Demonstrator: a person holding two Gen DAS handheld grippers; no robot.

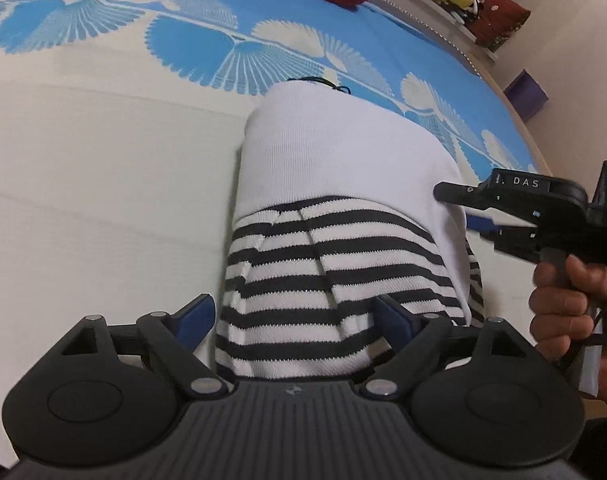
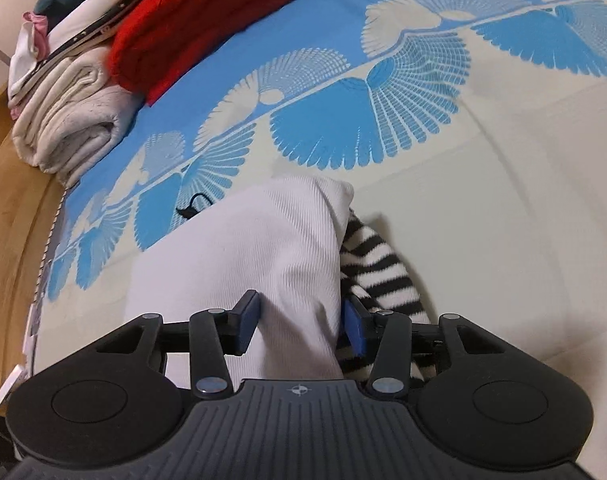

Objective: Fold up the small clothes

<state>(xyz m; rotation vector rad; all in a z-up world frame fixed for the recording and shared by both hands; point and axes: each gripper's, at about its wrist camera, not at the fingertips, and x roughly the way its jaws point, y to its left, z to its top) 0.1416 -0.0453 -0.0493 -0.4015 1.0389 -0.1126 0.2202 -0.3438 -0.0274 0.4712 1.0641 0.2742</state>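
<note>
Between the spread left tongs (image 1: 293, 320) lies the striped garment (image 1: 303, 276), ungripped; only this view shows the hand (image 1: 575, 312) (fingers curled round the grip) to their right. The right tongs (image 2: 299, 326) stand apart astride the white garment (image 2: 263, 248). Beyond them, only the right view shows the folded pile (image 2: 115, 52) on the bed (image 2: 523, 200).

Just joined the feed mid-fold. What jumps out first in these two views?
The striped garment with a white layer folded over it lies mid-bed, between the open fingers of the left gripper. The right gripper straddles the white layer's near edge, also open. Behind, a red bundle and a rolled towel sit on the blue fan-patterned sheet.
</note>
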